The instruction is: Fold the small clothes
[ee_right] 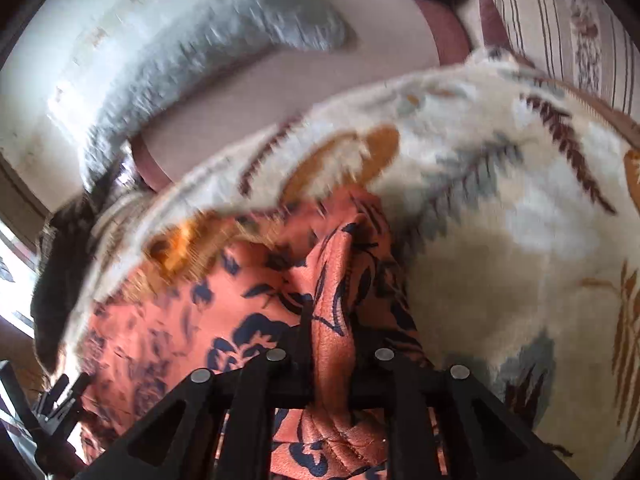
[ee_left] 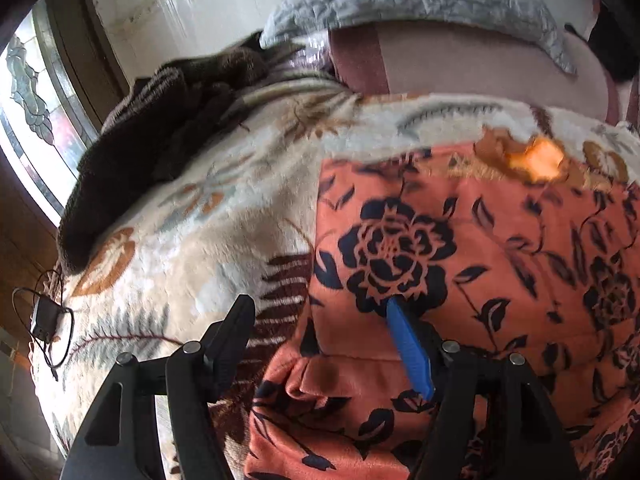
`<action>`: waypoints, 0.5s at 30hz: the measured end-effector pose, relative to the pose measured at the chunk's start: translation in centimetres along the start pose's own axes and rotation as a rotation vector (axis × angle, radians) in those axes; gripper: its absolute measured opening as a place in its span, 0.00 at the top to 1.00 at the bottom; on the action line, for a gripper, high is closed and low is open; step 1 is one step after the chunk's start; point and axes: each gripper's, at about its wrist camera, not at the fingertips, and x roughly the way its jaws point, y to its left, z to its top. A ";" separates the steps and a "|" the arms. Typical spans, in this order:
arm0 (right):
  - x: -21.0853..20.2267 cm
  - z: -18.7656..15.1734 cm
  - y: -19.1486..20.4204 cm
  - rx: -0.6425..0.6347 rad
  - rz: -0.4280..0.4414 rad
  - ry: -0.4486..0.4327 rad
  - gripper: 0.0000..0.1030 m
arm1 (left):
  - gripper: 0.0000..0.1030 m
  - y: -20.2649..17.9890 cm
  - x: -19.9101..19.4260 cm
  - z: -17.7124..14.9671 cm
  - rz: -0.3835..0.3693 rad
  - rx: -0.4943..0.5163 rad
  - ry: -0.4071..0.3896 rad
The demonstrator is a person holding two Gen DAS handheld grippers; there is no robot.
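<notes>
The orange floral garment lies on the plush leaf-print blanket covering the bed. The right gripper has its fingers clamped on a raised ridge of the cloth, while the left gripper hovers over the near edge with fingers apart, empty. To fold cleanly, the left should probably pinch the matching edge so both carry it over evenly without bunching.

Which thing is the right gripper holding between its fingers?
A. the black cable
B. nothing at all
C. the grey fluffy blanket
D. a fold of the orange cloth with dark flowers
D: in the right wrist view, the right gripper is closed on a raised fold of the orange cloth, which bunches up between its black fingers.
</notes>
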 end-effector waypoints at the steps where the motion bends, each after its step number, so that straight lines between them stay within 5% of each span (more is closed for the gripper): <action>1: 0.3 -0.1 -0.3 -0.009 0.013 -0.006 0.82 | 0.32 0.0 0.3 -0.2 -0.004 -0.012 -0.004; 5: -3.6 0.7 -0.7 0.006 0.033 -0.099 0.70 | 0.32 0.0 -1.3 0.2 -0.011 -0.021 -0.038; 6: -5.2 0.9 -1.1 0.017 0.048 -0.147 0.54 | 0.32 0.2 -1.8 0.2 -0.015 -0.036 -0.053; 7: -6.7 0.9 -1.4 0.033 0.047 -0.202 0.28 | 0.32 0.5 -2.3 0.3 -0.019 -0.050 -0.067; 8: -8.4 0.8 -1.8 0.050 0.049 -0.271 0.22 | 0.32 0.9 -2.7 0.4 -0.024 -0.065 -0.081; 11: -11.1 0.8 -1.9 0.032 0.113 -0.327 0.27 | 0.32 1.9 -4.0 0.9 -0.030 -0.108 -0.129; 13: -11.6 0.7 -0.9 -0.012 0.129 -0.309 0.64 | 0.32 2.3 -4.6 1.3 -0.033 -0.117 -0.161; 15: -10.9 0.4 0.7 -0.076 0.119 -0.264 0.71 | 0.32 2.1 -4.6 1.4 -0.039 -0.101 -0.163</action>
